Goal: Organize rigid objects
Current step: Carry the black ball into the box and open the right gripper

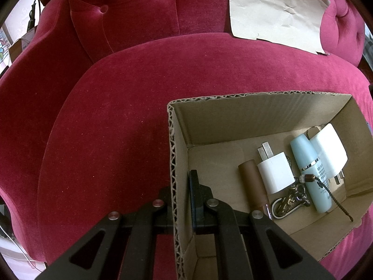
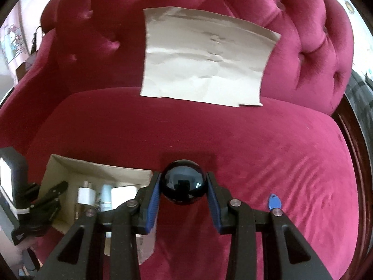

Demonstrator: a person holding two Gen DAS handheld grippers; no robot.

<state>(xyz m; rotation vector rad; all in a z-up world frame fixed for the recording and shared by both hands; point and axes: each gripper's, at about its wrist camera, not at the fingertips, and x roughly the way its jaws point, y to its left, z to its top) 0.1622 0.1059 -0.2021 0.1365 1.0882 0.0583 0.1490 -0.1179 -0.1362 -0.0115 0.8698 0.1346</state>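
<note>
The right gripper point(image 2: 184, 200) clasps the black glossy ball point(image 2: 184, 182) at lower centre, carrying step, next over the cardboard box point(image 2: 56, 163) at lower left (left gripper point(image 1: 184, 200) pinches its wall).

Black hand-held gripper point(image 2: 184, 186), blue finger pads point(image 2: 153, 206), silver round screws point(image 2: 235, 202)

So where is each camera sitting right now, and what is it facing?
Left wrist: on the left gripper, shut on the cardboard box wall, looking down into it.
Right wrist: on the right gripper, holding a black ball above the red sofa; the left gripper shows at its left edge.
Shared: box, sofa, paper sheet.
</note>
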